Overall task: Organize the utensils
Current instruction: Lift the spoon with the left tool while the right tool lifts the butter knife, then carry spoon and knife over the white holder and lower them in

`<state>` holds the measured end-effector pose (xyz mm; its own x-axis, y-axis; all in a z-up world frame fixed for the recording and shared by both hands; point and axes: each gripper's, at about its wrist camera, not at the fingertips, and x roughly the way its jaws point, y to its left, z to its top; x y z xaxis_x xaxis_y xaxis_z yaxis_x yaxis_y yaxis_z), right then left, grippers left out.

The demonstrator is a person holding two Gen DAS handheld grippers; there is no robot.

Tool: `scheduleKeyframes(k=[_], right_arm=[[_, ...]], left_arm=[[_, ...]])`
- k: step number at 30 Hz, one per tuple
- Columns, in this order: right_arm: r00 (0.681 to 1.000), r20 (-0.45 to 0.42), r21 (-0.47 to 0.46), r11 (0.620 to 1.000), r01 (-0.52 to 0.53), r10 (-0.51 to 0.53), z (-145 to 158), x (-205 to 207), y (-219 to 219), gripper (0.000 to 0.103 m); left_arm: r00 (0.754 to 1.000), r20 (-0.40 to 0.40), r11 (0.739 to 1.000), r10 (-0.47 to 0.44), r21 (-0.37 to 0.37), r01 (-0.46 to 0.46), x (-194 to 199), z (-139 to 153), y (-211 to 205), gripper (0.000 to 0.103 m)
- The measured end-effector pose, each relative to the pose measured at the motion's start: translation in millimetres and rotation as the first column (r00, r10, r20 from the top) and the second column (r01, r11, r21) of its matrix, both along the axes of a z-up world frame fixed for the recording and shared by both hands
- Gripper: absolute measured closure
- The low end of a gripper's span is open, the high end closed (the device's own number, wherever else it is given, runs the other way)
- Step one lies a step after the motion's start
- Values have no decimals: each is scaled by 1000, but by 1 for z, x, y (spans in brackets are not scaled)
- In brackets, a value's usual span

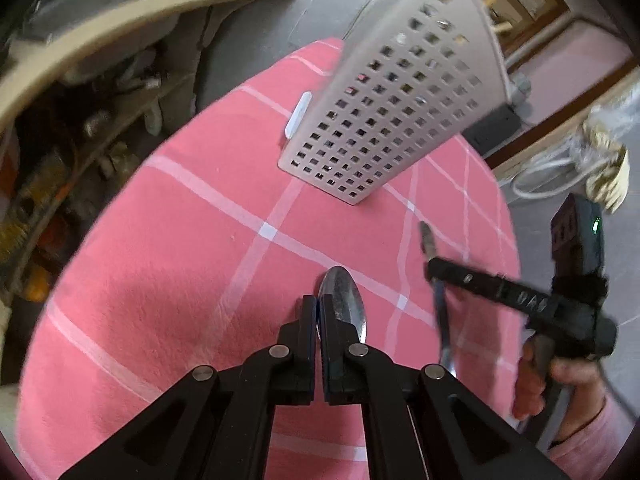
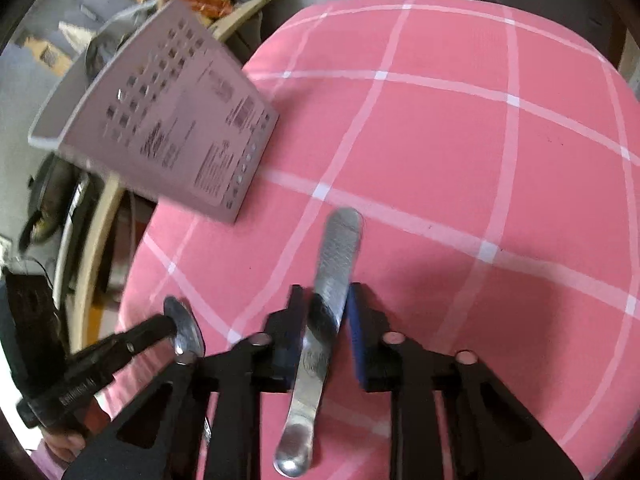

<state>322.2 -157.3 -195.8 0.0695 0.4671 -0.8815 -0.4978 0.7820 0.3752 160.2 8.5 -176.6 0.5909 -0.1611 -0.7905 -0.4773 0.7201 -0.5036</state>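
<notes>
Right wrist view, spoon lengthwise between claw fingers, handle forward

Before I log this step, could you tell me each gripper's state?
Left gripper: closed on a spoon.
Right gripper: open around a second spoon.

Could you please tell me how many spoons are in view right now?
2. One spoon is held in the left gripper; the other spoon sits between the right gripper's fingers. More may be hidden inside the perforated holder.
</notes>
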Motion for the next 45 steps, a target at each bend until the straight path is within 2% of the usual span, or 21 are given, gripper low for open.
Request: scheduleKeyframes(k=[5,7,14,18,21,26,28,33,36,38,41,45], right_arm=[[999,-39,31,999,-24,25,-1,-17,-7,89],[999,-42,53,998,-14,16,1,-20,-14,97],[997,-72,120,992,39,-30,8,-36,-58,101],[995,-76,102,992,79,-72,11,-44,-87,101],[990,-108,111,988,108,-96,5,-43,-101,101],[983,-153,147,981,127,-105,-7,-41,-101,100],[981,-171,138,983,118,-94,-11,-43,-92,100],[986,-162,107,992,65,-47,-17,-44,-69,100],[983,-174,110,991,82,-62,-19,-41,-67,100],[977,-194,123,986,110,-85,-21,-39,-70,100],[971,-206,140,978,155,-124,-22,-43,-76,100],[969,-180,162,967,198,-168,-13,-55,-84,101]], left_arm=[[999,33,986,29,-164,-24,-4,-14,11,100],[999,36,978,28,-206,-20,-3,-19,11,99],[998,42,972,-56,-226,64,13,-21,-15,99],[993,46,966,-104,-233,112,22,-22,-33,97],[988,43,954,-148,-257,154,28,-23,-44,90],[976,53,943,-213,-251,219,37,-18,-52,68],[970,46,940,-240,-239,244,40,-16,-54,67],[945,-13,939,-326,-120,322,48,-9,-66,74],[942,-38,939,-332,-112,326,52,-9,-65,78],[943,-66,942,-326,-114,317,58,-10,-63,90],[938,-72,936,-339,-124,329,59,-10,-58,94],[925,-60,924,-376,-100,369,56,-2,-63,100]])
